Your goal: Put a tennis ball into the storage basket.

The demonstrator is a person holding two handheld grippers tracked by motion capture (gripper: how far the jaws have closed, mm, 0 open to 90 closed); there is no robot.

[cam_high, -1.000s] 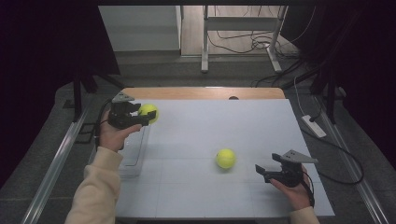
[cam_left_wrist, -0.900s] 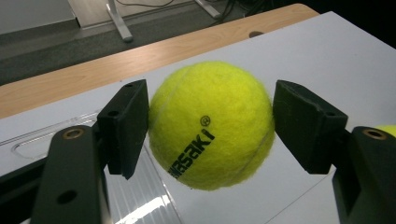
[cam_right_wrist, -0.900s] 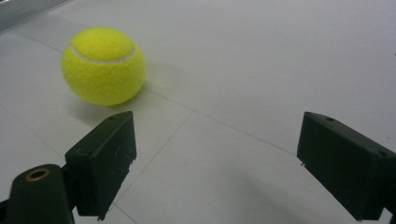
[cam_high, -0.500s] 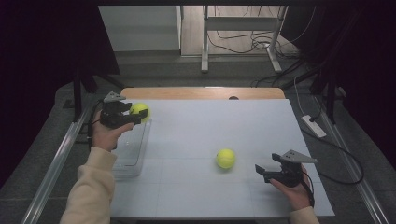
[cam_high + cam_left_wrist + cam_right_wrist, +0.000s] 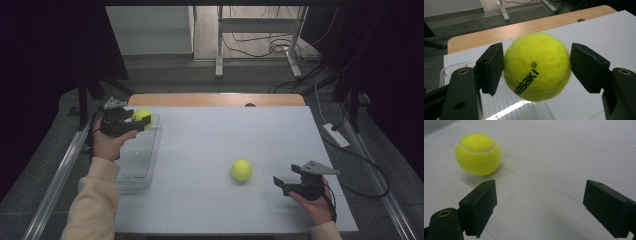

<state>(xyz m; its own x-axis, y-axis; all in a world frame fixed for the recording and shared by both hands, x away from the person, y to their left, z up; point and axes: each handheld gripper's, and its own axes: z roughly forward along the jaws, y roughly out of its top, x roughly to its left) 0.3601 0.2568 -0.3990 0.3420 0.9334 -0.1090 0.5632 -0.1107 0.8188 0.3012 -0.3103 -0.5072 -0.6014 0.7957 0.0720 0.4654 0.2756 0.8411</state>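
A yellow tennis ball (image 5: pixel 142 116) is held in my left gripper (image 5: pixel 140 122), whose jaws are shut on its two sides. It hangs just above the far end of a clear plastic tray (image 5: pixel 136 161). In the left gripper view the ball (image 5: pixel 537 67) shows black lettering, with the ribbed tray (image 5: pixel 506 106) below it. A second tennis ball (image 5: pixel 241 170) rests on the white table (image 5: pixel 225 130), right of centre. My right gripper (image 5: pixel 285 175) sits low to that ball's right, open and holding nothing. In the right gripper view this ball (image 5: pixel 478 154) lies ahead and left of the open gripper (image 5: pixel 540 195).
The tray lies along the table's left edge, beside a metal rail (image 5: pixel 57 172). A wooden strip (image 5: pixel 215 99) borders the far side. A power strip (image 5: pixel 336 135) and cables lie on the floor to the right.
My left hand has carried its ball leftward, from beside the tray's right rim to over the tray's far end. The right gripper and the loose ball have stayed put.
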